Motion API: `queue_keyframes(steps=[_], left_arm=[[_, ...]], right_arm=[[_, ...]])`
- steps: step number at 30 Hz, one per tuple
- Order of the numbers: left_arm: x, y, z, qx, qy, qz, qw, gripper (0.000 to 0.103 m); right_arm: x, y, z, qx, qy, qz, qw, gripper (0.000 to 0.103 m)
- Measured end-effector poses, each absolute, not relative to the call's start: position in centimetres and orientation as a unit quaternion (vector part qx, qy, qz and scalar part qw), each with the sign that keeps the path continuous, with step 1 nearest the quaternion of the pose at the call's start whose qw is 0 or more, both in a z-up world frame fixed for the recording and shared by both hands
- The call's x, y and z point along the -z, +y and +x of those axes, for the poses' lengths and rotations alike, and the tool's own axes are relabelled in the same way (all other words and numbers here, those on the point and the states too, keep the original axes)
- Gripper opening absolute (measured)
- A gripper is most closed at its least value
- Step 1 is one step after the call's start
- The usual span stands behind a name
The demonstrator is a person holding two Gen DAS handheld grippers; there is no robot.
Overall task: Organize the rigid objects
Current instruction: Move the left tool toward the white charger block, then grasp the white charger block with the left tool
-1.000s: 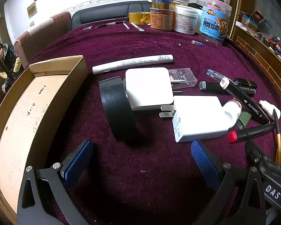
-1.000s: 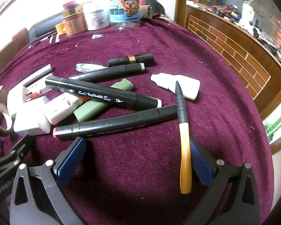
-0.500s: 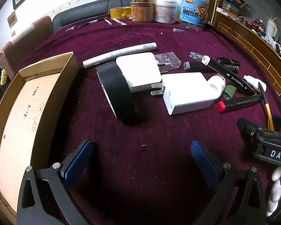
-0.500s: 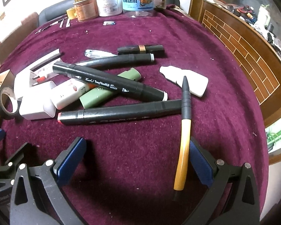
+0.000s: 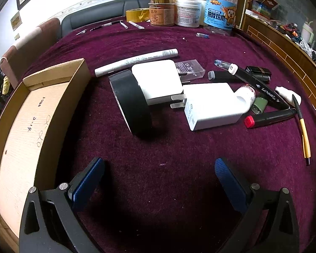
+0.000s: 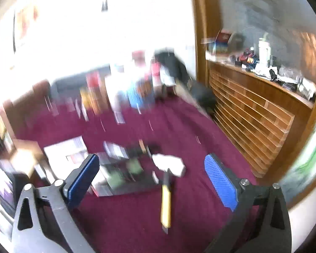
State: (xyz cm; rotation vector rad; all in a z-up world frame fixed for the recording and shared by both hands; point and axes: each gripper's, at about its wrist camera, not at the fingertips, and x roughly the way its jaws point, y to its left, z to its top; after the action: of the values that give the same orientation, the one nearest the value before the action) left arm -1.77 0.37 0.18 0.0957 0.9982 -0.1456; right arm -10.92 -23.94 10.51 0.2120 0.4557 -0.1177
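Left-wrist view, left to right. Cardboard box (image 5: 21, 126) fills the left edge, open top, nothing visible inside. The left gripper (image 5: 160, 179) sits at the bottom of the frame, jaws spread wide, nothing between them, only bare purple cloth (image 5: 158, 158).

Center: black tape roll (image 5: 132, 103) standing on edge, leaning against a white charger (image 5: 158, 80). A second white charger (image 5: 210, 105) lies just right of it, next to the first one's prongs. Risk — the roll could tip or roll off if either charger gets pulled first.

Right side: crossed pile of black markers (image 5: 261, 88), a red-capped marker (image 5: 269, 118), a green lighter (image 5: 259, 105), and a yellow pen (image 5: 303, 130) resting on the red-capped marker's end. Grabbing one likely drags the neighbours.

Right-wrist view is badly motion-blurred. Right gripper (image 6: 151, 175) is open and empty at the lower middle, the yellow pen (image 6: 166, 202) below and between its fingers. With blur this heavy, a misjudged grab is the main worry — the pen is thin and could slip out or get pushed along the cloth.
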Motion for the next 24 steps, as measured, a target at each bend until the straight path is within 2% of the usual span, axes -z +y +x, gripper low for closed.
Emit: queue_keyframes(steps=[3,6,11,13,19,24], left_arm=[[-0.4,0.8,-2.0,0.091,0.483,0.04,0.87,0.101],[-2.0,2.2,-2.4,0.138,0.483,-0.004,0.865,0.097],[-6.1,2.3,-0.6,0.147,0.42,0.029,0.895,0.097],[-6.1,1.8,1.4,0.148,0.436,0.03,0.887,0.097],[-5.1,0.7,8.5,0.135,0.475,-0.007,0.87,0.097],[-2.8,-2.9,9.5,0.125,0.505,0.085,0.85,0.097]], right_arm=[[-8.9,-24.5,-6.7,0.068,0.296,0.099,0.948,0.101],[-7.1,-25.1,-4.0,0.131,0.292,0.074,0.945,0.1],[-4.6,-26.8,-2.3,0.151,0.273,0.114,0.943,0.1],[-4.1,-27.0,-2.3,0.164,0.287,0.115,0.937,0.1],[-4.6,-27.9,-3.1,0.167,0.264,0.124,0.942,0.1],[-4.5,-27.8,-2.9,0.169,0.27,0.119,0.94,0.1]])
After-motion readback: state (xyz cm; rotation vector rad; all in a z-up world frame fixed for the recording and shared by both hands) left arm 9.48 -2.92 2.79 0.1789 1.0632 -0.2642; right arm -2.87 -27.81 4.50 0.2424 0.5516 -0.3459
